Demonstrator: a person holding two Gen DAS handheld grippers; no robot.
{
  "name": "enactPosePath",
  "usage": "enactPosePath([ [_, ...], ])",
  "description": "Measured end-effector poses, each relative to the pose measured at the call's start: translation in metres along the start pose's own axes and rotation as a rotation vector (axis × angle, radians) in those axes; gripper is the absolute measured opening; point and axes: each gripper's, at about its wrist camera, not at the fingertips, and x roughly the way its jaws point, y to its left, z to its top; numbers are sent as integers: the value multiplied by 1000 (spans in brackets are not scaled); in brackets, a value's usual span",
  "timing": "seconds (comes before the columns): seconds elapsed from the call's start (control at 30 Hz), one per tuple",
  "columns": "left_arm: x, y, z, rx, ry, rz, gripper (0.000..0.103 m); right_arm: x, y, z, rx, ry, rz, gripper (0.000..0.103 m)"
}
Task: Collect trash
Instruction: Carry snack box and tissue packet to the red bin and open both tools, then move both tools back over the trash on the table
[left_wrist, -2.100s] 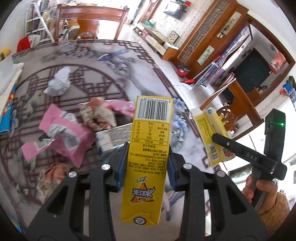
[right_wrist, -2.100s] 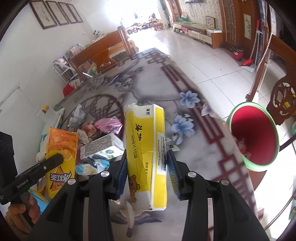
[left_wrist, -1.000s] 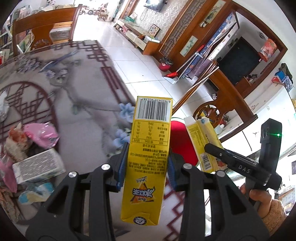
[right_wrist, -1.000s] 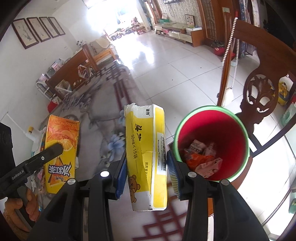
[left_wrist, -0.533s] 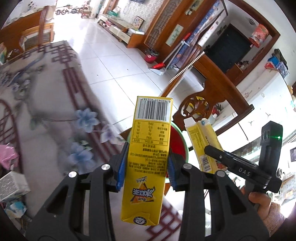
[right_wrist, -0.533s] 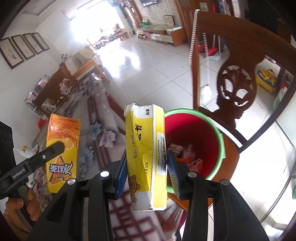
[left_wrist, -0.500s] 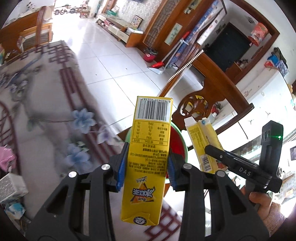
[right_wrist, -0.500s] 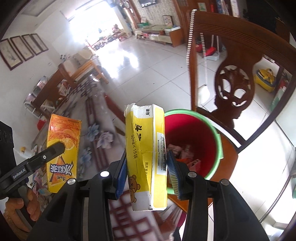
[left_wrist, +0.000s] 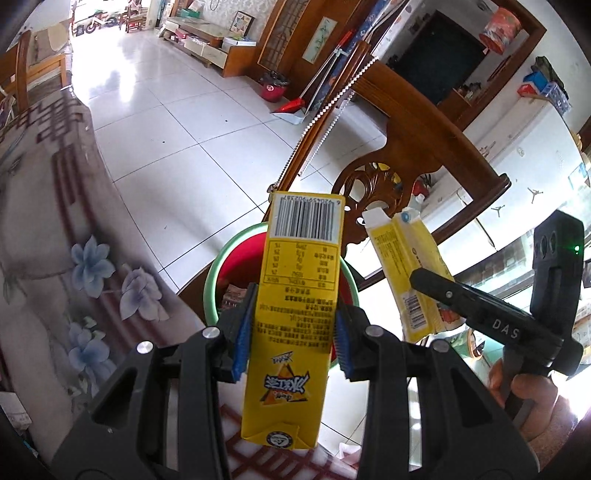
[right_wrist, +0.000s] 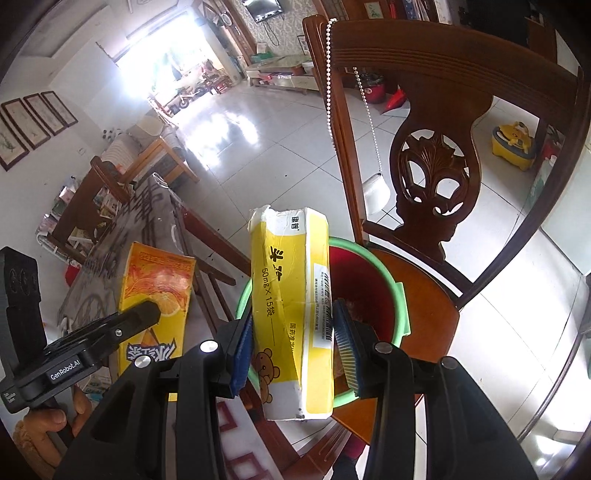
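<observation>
The yellow carton (left_wrist: 299, 310) hides most of the red bin (left_wrist: 236, 266). Bin contents are indistinct. The chair (right_wrist: 439, 162) is cut off at the right edge.

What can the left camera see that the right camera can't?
Only the left view shows the barcode on the juice carton, the flowered tablecloth and the red dustpan. Only the right view shows the carton's orange front, the framed pictures and a yellow toy. Both show the left gripper shut on the carton, the right gripper shut on the yellow box, the red bin and the chair.
</observation>
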Motion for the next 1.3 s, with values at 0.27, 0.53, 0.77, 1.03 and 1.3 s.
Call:
enactPosePath([
  [0.27,13,-4,6,11,16,11,55,7,1,8,-13,-5,-11,72],
  [0.53,3,11,-2,-59,-5,-3,77,6,-1,3,12,-8,-28,76],
  [0.77,-25,27,-17,-86,-37,18,77,3,8,-6,26,-5,-26,76],
  [1.03,-80,60,-48,-132,-99,53,77,11,50,-23,-19,22,-4,77],
  [1.3,-144,127,-102,-245,-142,127,77,22,127,-54,-118,62,36,77],
])
